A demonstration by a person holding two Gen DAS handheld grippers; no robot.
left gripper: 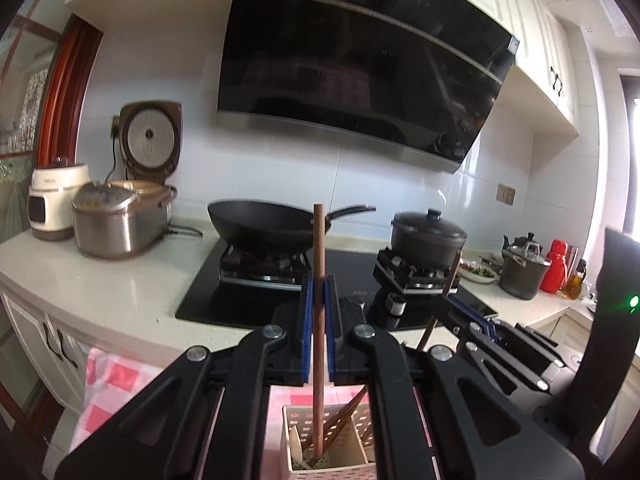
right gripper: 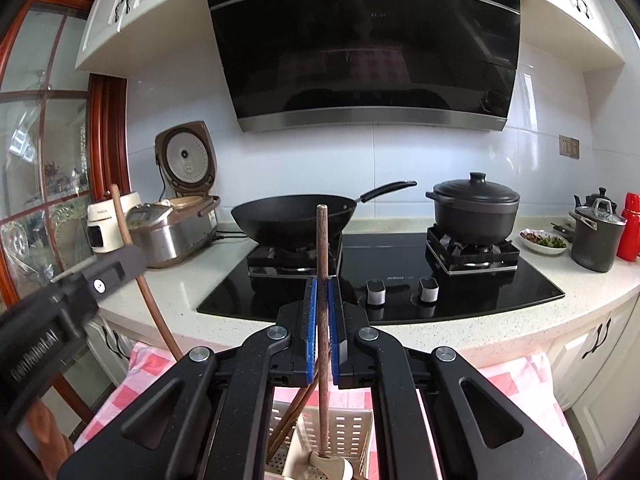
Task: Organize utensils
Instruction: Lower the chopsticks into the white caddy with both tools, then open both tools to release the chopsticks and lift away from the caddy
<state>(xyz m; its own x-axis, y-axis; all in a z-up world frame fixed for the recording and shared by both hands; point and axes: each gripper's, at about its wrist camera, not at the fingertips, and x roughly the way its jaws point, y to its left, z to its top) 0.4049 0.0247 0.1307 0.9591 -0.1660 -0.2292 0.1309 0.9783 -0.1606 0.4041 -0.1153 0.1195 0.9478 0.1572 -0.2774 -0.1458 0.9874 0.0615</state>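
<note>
A brown wooden stick (left gripper: 319, 280) is clamped upright between the blue pads of the left gripper (left gripper: 319, 292) at the centre of the left view, its lower end inside the cream basket (left gripper: 344, 468) at the bottom edge. In the right view, a second wooden handle (right gripper: 322, 264) is gripped by the right gripper (right gripper: 322, 296), its tip down in the same basket beside a pale spoon (right gripper: 332, 466). A wok (right gripper: 294, 220) is seen behind.

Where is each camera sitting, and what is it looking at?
Left wrist: rides the left gripper, shut on a wooden utensil, facing the stove; the right gripper shows at right.
Right wrist: rides the right gripper, shut on a wooden utensil; the left gripper shows at left.
Both share the wok and utensil basket.
</note>
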